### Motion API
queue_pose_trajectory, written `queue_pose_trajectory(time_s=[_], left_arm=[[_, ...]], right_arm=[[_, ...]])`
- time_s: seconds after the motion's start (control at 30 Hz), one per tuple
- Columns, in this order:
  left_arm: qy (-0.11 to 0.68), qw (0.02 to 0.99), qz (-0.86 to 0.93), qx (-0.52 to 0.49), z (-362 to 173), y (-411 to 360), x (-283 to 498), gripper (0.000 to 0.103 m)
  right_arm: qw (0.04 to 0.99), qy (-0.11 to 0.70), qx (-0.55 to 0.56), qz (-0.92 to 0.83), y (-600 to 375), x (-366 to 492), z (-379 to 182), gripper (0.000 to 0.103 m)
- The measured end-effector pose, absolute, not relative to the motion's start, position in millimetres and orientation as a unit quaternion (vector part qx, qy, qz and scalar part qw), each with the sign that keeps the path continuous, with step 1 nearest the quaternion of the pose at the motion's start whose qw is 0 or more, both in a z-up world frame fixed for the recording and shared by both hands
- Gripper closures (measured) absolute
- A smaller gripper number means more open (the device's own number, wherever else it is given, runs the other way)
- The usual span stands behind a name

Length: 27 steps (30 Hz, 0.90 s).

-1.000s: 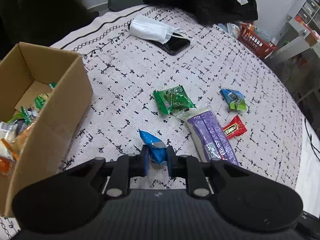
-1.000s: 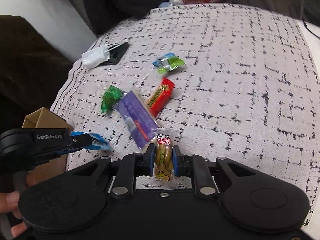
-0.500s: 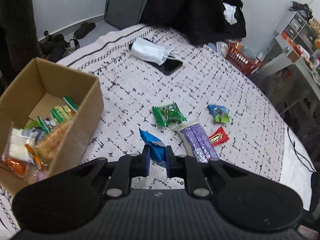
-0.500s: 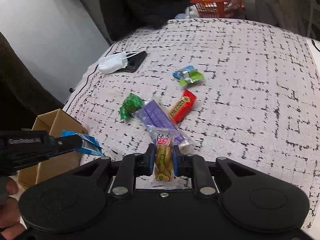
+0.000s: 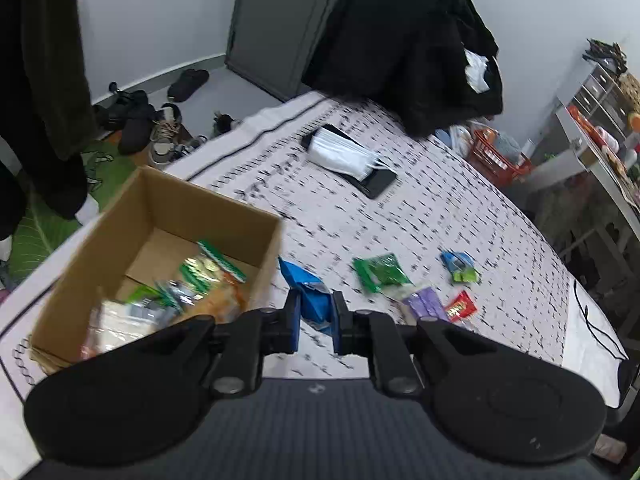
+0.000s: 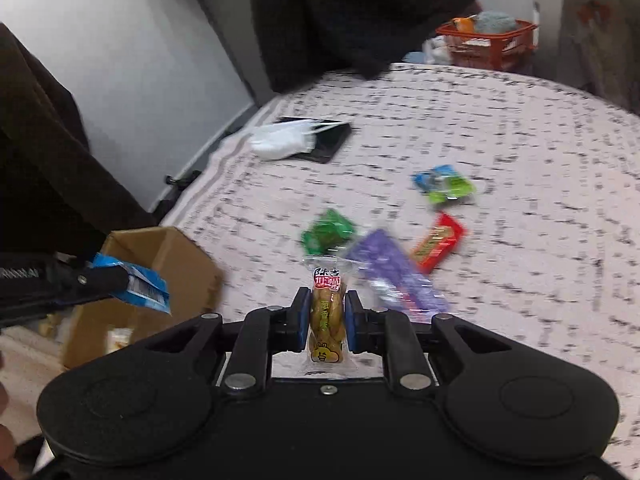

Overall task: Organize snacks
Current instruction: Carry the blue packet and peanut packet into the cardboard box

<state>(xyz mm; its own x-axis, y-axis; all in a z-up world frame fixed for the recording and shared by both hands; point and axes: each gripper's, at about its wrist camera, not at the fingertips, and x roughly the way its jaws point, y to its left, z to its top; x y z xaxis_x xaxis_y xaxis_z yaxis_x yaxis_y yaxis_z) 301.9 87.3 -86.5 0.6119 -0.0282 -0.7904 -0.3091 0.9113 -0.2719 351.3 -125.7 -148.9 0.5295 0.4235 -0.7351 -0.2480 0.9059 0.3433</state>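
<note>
With both hands loaded and clear of the tablecloth (image 5: 440, 208), I list the items by where they lie from the box. Item one: left gripper (image 5: 316, 322), jaws pressed together on a blue packet (image 5: 310, 294), which stands up and out from the pads, its long axis running forward along the fingers. Item two: cardboard box (image 5: 256, 220), open top, already part-filled with wrapped snacks; in the left wrist view it sits just to the left of the blue packet, its right wall beside the left finger, so I judge the left hand the nearer one and a short sideways carry enough to bring the packet over the opening. Item three: right gripper (image 6: 328, 316), jaws clamped on a clear-wrapped yellow snack (image 6: 326, 312), long axis also along the fingers, upper end sticking out past the tips. From the right wrist view the box lies low and to the left, with the left gripper and its packet hanging between, so I judge the right hand must wait or pass behind. Items left on the cloth, well apart from the box: green packet (image 5: 380, 272), purple pack (image 5: 426, 306), red bar (image 5: 460, 308), blue-green packet (image 5: 460, 266).
</note>
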Motion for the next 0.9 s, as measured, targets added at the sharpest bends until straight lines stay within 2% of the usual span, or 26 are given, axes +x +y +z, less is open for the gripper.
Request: queue_pose_trajectory(time_s=[0.6, 0.9], left_arm=[[0.438, 0.865, 0.119, -0.212, -95, 186, 292, 0.089], [0.460, 0.852, 0.121, -0.218, -115, 211, 304, 0.089]], right_arm=[[0.866, 0.426, 0.052, 0.256, -26, 348, -128, 0.085], [0.851, 0.437, 0.081, 0.279, -2, 359, -129, 0.085]])
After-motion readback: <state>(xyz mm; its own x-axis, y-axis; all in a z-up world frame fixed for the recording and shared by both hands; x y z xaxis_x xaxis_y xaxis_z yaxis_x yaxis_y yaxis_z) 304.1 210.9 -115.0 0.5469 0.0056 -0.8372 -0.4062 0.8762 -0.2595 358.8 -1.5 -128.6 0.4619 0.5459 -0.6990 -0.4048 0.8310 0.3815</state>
